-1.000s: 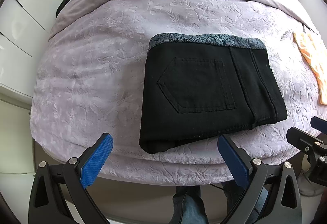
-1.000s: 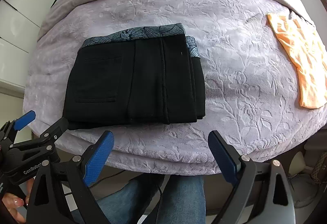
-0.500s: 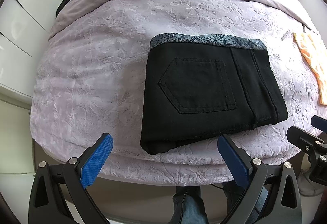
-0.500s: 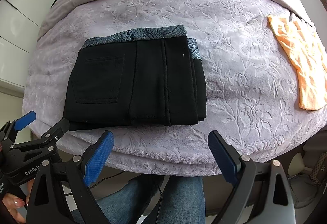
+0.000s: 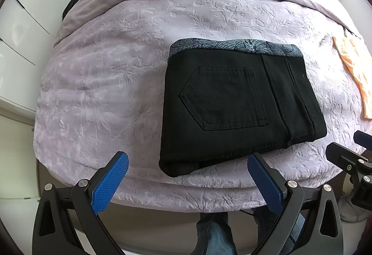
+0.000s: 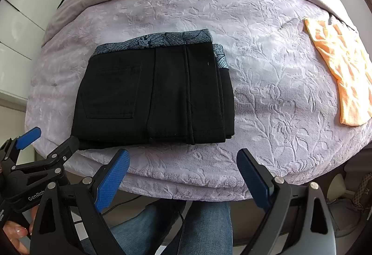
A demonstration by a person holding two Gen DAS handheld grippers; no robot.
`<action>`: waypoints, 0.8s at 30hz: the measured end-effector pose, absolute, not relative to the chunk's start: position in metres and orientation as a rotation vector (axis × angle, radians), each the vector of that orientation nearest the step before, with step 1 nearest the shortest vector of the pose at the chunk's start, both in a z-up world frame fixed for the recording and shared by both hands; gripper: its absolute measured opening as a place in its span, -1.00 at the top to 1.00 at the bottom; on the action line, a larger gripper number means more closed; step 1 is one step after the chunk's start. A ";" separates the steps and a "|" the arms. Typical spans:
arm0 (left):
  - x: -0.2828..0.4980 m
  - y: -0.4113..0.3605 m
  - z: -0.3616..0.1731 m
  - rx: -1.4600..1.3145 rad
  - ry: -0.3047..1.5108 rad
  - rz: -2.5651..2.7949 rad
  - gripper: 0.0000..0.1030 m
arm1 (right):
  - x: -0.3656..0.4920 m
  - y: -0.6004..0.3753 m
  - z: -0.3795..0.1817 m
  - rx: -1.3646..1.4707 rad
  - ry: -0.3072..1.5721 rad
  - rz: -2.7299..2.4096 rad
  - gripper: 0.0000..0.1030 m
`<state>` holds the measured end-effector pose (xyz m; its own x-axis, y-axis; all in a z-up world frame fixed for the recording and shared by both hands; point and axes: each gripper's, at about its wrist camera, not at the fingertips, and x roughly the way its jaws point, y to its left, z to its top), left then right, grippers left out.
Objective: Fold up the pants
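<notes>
your left gripper point(image 5: 187, 163) and right gripper point(image 6: 183, 159) both hang spread wide and empty just off the bed point(image 5: 104, 73), near the folded pants point(image 5: 232, 106).

Soft daylight, sharp, fisheye-warped edges

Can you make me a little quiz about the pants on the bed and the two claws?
1. True or false: the black pants lie folded on the purple bedspread.
2. What colour is the cloth lying to the right of the pants?
3. Which claw holds the pants: A left claw, B right claw, C neither?

Key: 1 true. 2 orange. 3 C, both claws are open and off the pants, near the bed's edge.
</notes>
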<state>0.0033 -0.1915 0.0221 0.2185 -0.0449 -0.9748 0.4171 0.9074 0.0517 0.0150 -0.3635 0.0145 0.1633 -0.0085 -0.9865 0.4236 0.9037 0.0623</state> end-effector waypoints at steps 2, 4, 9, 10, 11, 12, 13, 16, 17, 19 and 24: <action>0.004 -0.192 0.022 0.341 1.315 -0.325 -1.00 | 0.015 -0.364 0.014 0.361 1.379 -0.319 -0.84; 0.004 -0.192 0.022 0.345 1.314 -0.327 -1.00 | 0.016 -0.364 0.014 0.361 1.380 -0.320 -0.84; 0.005 -0.192 0.022 0.347 1.313 -0.331 -1.00 | 0.019 -0.362 0.013 0.356 1.386 -0.322 -0.84; 0.005 -0.192 0.022 0.345 1.314 -0.331 -1.00 | 0.020 -0.362 0.013 0.354 1.387 -0.321 -0.84; 0.005 -0.192 0.022 0.345 1.314 -0.331 -1.00 | 0.020 -0.360 0.013 0.353 1.387 -0.322 -0.84; 0.006 -0.192 0.022 0.343 1.315 -0.331 -1.00 | 0.021 -0.360 0.013 0.351 1.388 -0.321 -0.84; 0.006 -0.192 0.021 0.341 1.317 -0.332 -1.00 | 0.021 -0.359 0.013 0.348 1.389 -0.321 -0.84; 0.008 -0.192 0.021 0.336 1.320 -0.335 -1.00 | 0.023 -0.358 0.013 0.343 1.391 -0.321 -0.84; 0.008 -0.191 0.021 0.337 1.320 -0.337 -1.00 | 0.023 -0.358 0.013 0.341 1.393 -0.322 -0.84; 0.008 -0.192 0.021 0.336 1.320 -0.337 -1.00 | 0.024 -0.358 0.013 0.339 1.393 -0.322 -0.84; 0.009 -0.192 0.020 0.337 1.321 -0.336 -1.00 | 0.026 -0.357 0.014 0.332 1.392 -0.326 -0.84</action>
